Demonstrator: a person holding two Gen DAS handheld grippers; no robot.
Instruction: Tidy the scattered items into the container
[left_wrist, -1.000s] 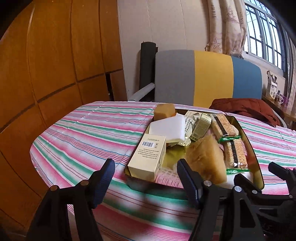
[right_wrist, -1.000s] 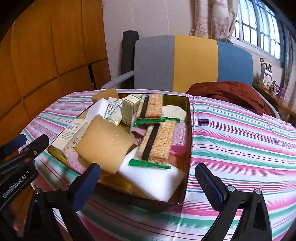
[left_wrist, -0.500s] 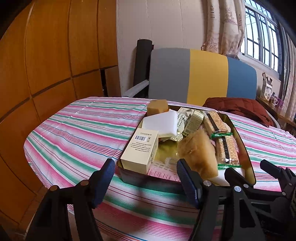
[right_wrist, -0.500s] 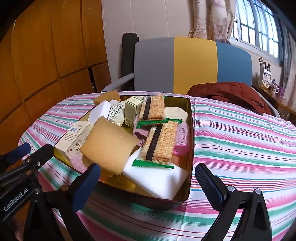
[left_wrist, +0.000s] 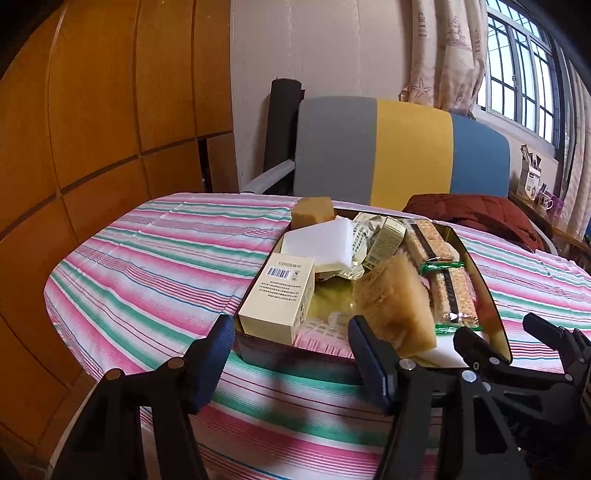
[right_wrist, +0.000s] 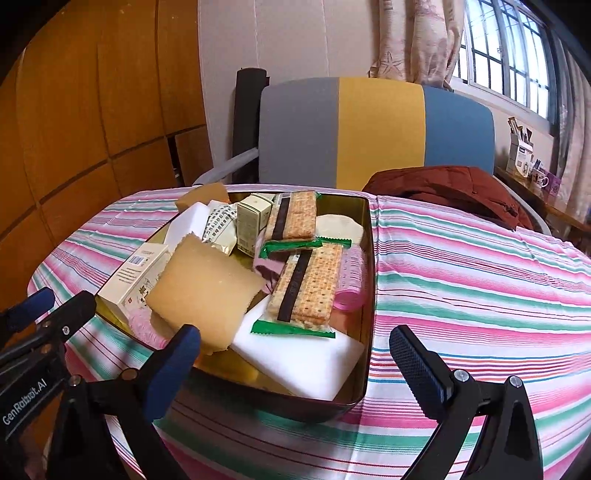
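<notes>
A gold tin tray (left_wrist: 484, 295) (right_wrist: 369, 295) sits on the striped tablecloth, filled with items. In it lie a cream box (left_wrist: 280, 295) (right_wrist: 136, 273), a tan sponge (left_wrist: 395, 306) (right_wrist: 207, 291), two cracker packs (right_wrist: 306, 288), white sponges (left_wrist: 321, 243) (right_wrist: 306, 358), a small carton (right_wrist: 251, 221) and a pink roller (right_wrist: 352, 280). My left gripper (left_wrist: 291, 362) hovers before the tray's near-left corner; its jaws are closing with nothing between them. My right gripper (right_wrist: 295, 369) stands open and empty before the near edge.
A grey, yellow and blue chair (left_wrist: 406, 147) stands behind the table with a red jacket (left_wrist: 472, 218) on its seat. Wooden wall panels (left_wrist: 92, 129) rise on the left. A window sill with mugs (right_wrist: 539, 181) is at the far right.
The left gripper's fingers have drawn slightly closer together. Both hands stay where they were, and the items in the tray have not moved.
</notes>
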